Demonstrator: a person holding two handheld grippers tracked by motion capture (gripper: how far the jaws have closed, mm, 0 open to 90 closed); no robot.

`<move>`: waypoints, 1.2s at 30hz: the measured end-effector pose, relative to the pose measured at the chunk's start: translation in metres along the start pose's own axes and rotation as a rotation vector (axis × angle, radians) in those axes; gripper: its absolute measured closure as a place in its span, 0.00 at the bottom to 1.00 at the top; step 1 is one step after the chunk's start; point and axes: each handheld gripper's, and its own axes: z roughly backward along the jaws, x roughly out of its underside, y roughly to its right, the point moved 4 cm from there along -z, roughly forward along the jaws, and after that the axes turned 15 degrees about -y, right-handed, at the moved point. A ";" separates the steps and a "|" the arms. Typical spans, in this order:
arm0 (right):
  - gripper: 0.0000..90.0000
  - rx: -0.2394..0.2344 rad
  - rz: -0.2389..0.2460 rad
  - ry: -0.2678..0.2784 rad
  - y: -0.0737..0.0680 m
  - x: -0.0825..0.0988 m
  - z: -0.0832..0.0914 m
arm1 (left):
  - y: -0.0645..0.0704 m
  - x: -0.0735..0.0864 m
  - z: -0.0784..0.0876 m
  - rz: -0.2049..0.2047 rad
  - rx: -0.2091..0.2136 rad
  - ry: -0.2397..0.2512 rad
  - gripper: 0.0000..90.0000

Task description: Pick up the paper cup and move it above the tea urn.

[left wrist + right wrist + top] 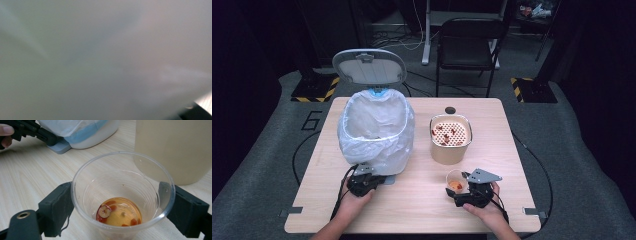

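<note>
**Cup in R gripper; L gripper at bin pedal**

Landmark = clear plastic cup point(122, 195), standing on table point(412, 200) near its front edge.

R gripper point(462, 189): jaws astride the cup, one black pad on each side wall, pressing on it. Reads as gripping the cup. Cup upright, holds shallow amber liquid w/ red bits and one pale sliced piece at the bottom. Cup base cut off by the frame's lower edge in R gripper view.

Just behind cup: beige container point(450, 139), perforated insert on top w/ red bits. In R gripper view its top is cut off.

Left of cup, well apart: white bin point(376, 131), bag-lined, lid point(369, 65) up. L gripper point(371, 180) at bin's foot, tips on the grey-blue pedal point(60, 146); jaws closed. L gripper view: blurred grey-white surface pressed close to lens, nothing legible except a dark corner bottom right.
</note>
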 end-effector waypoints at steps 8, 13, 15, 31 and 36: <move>0.19 -0.010 -0.008 0.000 0.003 0.001 -0.007 | 0.000 0.000 0.000 0.003 0.000 -0.005 1.00; 0.23 -0.005 0.005 -0.005 0.004 0.002 -0.009 | 0.000 0.000 0.000 0.002 0.004 0.000 1.00; 0.26 -0.014 0.001 -0.002 0.004 0.003 -0.011 | 0.000 0.000 0.000 0.003 0.004 0.000 1.00; 0.38 0.000 0.028 0.040 0.004 -0.001 -0.002 | 0.000 0.000 0.000 0.003 0.004 0.000 1.00; 0.39 0.017 0.020 0.048 0.006 -0.009 0.012 | 0.000 0.000 0.000 0.002 0.004 -0.001 1.00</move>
